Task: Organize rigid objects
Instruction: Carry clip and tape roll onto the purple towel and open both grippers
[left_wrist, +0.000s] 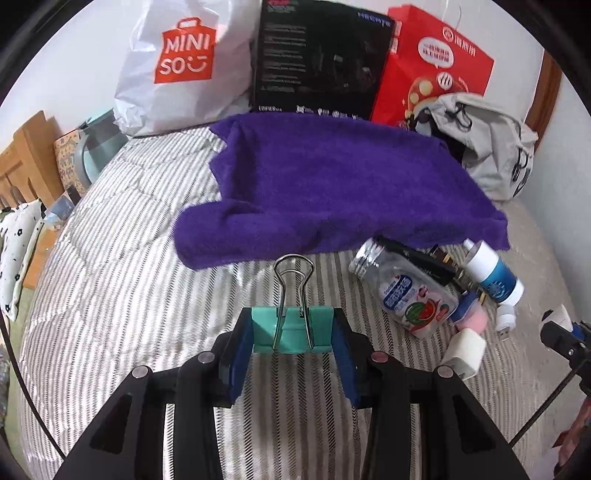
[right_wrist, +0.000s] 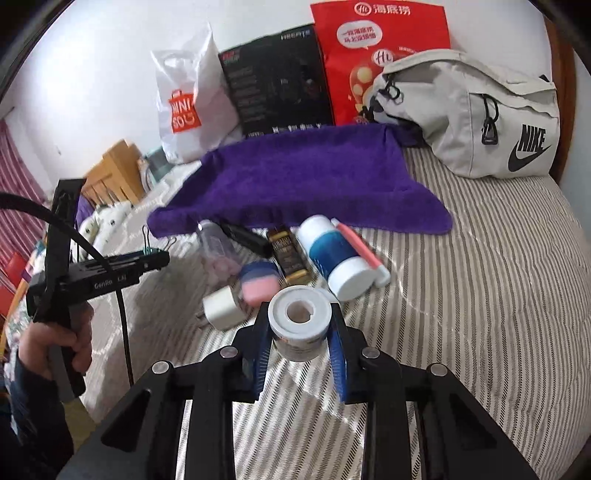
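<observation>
A teal metal binder clip with silver wire handles is clamped between the blue pads of the left gripper, gripped across its folded body with the handles pointing forward, away from the tool. A small white round spool-like container with a centre hole is pinched in the right gripper, its flat holed face turned toward the camera.

Both items seem meant for the purple terry cloth towel, which is spread ahead of both tools on the striped quilted bedding. For a clean placement, each piece is best carried level over the towel, lowered until it is touching the pile, and only then released, well apart from the other. The clip should be kept square between the pads so that it cannot twist out.

The remaining clutter, a clear plastic jar with a watermelon label and a white and blue cylindrical bottle, lies just ahead of the right gripper and forward-right of the left.

The left gripper is held roughly level, its grip clasped in a hand seen low at the right camera's left.
</observation>
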